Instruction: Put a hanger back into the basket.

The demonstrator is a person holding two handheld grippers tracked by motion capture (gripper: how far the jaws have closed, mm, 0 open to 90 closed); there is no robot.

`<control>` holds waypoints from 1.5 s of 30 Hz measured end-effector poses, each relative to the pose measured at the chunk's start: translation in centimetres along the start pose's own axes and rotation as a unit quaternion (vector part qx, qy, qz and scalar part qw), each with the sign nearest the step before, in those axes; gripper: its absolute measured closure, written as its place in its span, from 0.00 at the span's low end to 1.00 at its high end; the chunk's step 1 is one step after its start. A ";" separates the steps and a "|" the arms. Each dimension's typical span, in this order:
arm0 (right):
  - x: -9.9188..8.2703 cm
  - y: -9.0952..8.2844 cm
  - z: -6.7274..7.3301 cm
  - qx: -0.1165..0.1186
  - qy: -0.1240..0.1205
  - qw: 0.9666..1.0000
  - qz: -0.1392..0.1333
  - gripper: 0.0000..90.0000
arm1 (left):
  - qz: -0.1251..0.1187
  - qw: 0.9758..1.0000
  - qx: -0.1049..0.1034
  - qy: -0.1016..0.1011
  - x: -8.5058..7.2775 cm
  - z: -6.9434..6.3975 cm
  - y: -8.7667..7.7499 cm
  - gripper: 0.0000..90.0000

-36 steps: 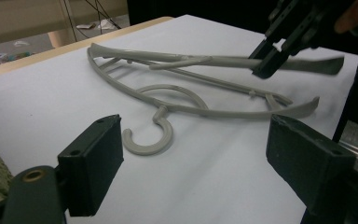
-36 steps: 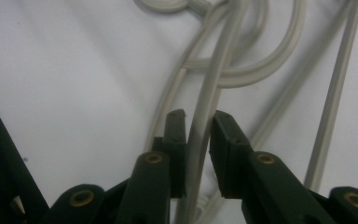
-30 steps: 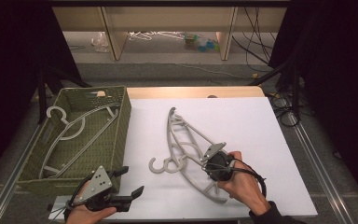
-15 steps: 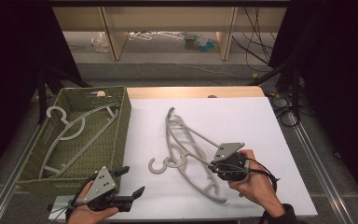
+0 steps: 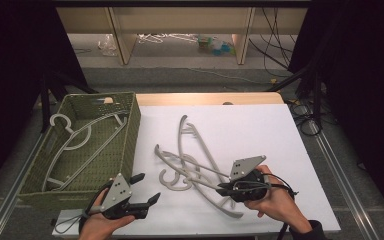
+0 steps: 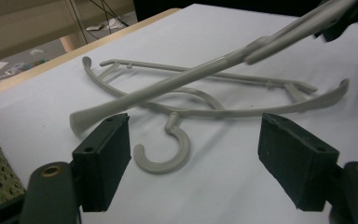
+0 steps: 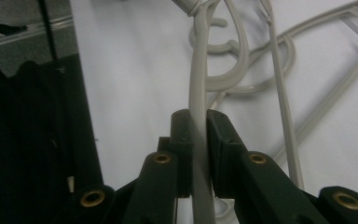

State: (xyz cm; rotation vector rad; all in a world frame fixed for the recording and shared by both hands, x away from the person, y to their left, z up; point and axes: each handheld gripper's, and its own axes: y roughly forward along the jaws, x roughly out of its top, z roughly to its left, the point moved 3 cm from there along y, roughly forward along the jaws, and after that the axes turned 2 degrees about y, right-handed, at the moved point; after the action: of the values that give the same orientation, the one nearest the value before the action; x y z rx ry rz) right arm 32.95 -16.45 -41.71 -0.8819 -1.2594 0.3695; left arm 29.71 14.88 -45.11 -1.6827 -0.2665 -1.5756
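Our right tongs (image 5: 223, 188) are clenched on the arm of a grey hanger (image 5: 200, 181), and the right gripper view shows that arm (image 7: 199, 140) pinched flat between the two pads. The hanger lies near the front of the white worktop (image 5: 260, 125), tangled with a second hanger (image 5: 192, 137) whose long arm runs away from us toward the back edge. The held hanger's long axis runs across us, from the right tongs toward the left, with its hook (image 5: 172, 181) curling on the sheet between our two hands.

Our left tongs (image 5: 147, 190) are released; their jaws have just been closing a little, with nothing between them. In the left gripper view the hook (image 6: 165, 156) lies on the sheet just ahead of the gap, and the raised arm (image 6: 177, 84) crosses above it.

The green basket (image 5: 130, 130), with one hanger (image 5: 80, 140) already lying in it, sits to the left, just beyond our left hand. We judge that the held hanger must travel leftward, long axis first, and the left tongs are the nearer ones to take its free end.
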 end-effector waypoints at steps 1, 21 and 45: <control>0.0 0.0 0.0 0.000 0.000 1.000 0.000 0.91 | 0.000 1.000 0.000 0.000 0.0 0.0 0.0 0.29; -0.7 -0.7 0.5 0.045 -0.012 0.999 -0.017 0.91 | 0.052 0.988 -0.042 0.142 2.3 -0.9 6.8 0.49; -1.4 -0.7 -1.5 -0.033 -0.015 0.999 -0.021 0.71 | 0.093 0.945 -0.166 0.267 5.2 -2.7 8.1 0.85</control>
State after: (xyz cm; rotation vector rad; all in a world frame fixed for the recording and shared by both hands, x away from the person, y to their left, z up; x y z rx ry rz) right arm 33.72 -18.39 -42.20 -0.9059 -1.3223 0.3101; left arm 33.90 5.85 -43.82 -1.3919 0.4467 -1.9301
